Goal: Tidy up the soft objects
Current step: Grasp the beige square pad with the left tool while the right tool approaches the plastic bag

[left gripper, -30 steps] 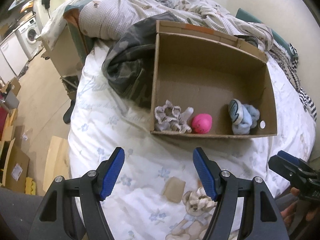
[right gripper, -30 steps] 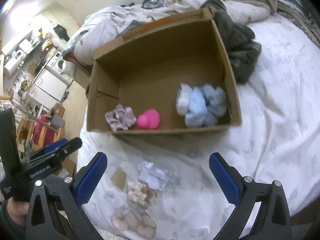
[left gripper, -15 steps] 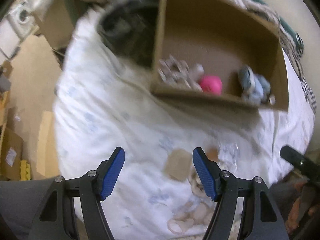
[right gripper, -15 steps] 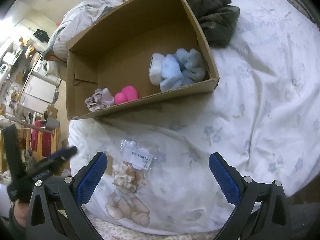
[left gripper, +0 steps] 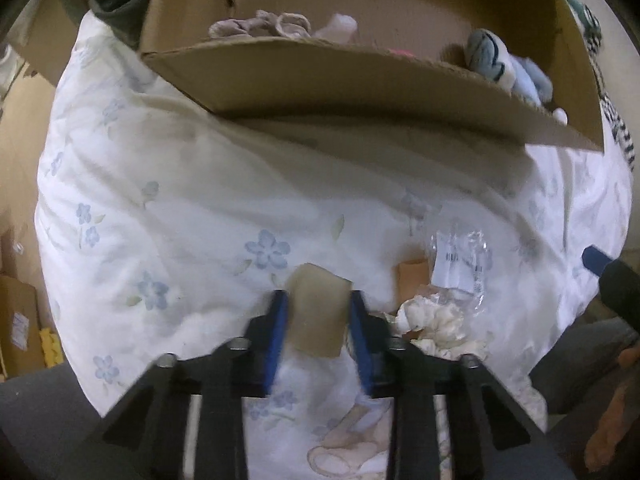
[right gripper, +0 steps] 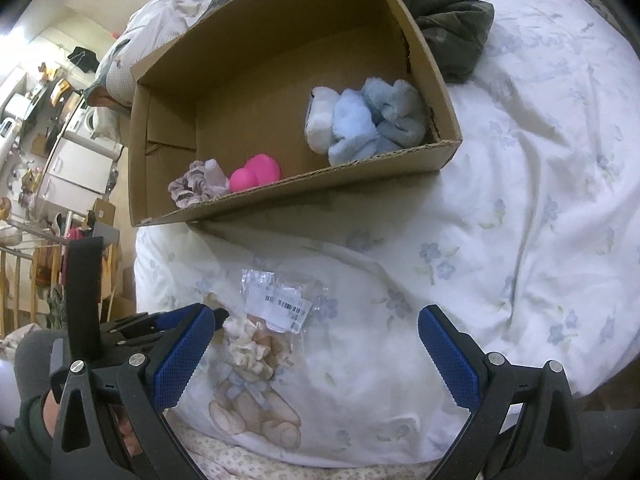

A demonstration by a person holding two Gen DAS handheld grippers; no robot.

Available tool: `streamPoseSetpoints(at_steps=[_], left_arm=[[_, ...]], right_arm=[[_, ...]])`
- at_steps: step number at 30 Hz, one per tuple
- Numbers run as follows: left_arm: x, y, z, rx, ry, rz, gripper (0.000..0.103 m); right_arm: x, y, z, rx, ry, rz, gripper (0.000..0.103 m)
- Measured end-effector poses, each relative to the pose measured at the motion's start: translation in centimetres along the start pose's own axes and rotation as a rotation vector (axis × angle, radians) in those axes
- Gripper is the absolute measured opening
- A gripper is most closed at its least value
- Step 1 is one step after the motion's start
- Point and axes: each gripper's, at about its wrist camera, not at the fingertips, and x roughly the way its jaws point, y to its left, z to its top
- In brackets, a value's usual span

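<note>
Left gripper: jaws closing on tan sponge, pads flanking it, contact unclear through blur. Right gripper: jaws wide apart, empty. Bagged cream scrunchie just beside sponge. Cardboard box beyond sponge, holding pink toy and blue plush.

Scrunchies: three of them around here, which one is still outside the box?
The cream scrunchie in the clear packet, lying on the bedsheet beside the left gripper. The grey-patterned scrunchie and fluffy blue scrunchie already sit inside the cardboard box.
</note>
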Motion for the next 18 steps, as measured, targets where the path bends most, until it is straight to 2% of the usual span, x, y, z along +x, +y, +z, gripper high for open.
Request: streamPoseSetpoints(at_steps=[3,8,13,18], left_arm=[[-0.2,-0.3,-0.1,0.012,-0.013,0.000,0.010],[-1.9,0.3,-0.5,-0.017,-0.050,0.000,0.009],[-6.0,1.3,-1.1,-0.075,-0.163,-0.006,0.008],[-9.4,3.1,-2.1,-0.136,-0.241,-0.015,0.009]], right_arm=[[0.1,0.3,0.0,-0.013,0.005,0.003,0.103],[0.2,0.8,-0.2,-0.025,0.011,0.010,0.103],[0.4,0.9,-0.4,-0.019,0.030,0.021,0.103],[1.2,0.9,-1.1,0.023,0.082,0.044,0.103]])
